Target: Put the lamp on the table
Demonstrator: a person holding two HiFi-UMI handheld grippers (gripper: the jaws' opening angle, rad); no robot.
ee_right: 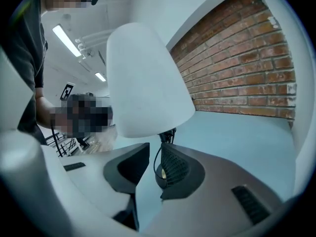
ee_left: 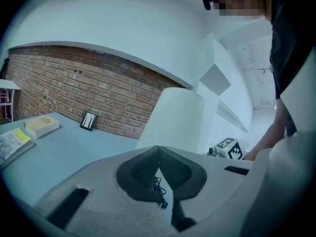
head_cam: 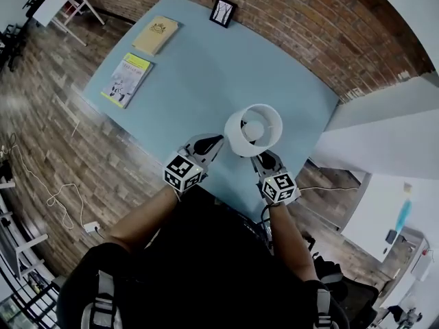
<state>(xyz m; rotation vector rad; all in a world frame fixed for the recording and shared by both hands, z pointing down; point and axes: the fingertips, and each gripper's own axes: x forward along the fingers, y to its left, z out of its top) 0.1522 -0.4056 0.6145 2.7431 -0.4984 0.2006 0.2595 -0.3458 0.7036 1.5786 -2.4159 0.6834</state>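
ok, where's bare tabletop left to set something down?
Bare: the wide middle of the table, bordered by the magazine, the picture frame and the lamp; also the stretch right of the frame along the brick wall. Crowded: near edge, where the left gripper and right gripper flank the lamp.

Brick wall [head_cam: 309,19], wood-plank floor [head_cam: 41,129] (ceiling strip lights [ee_right: 66,36])
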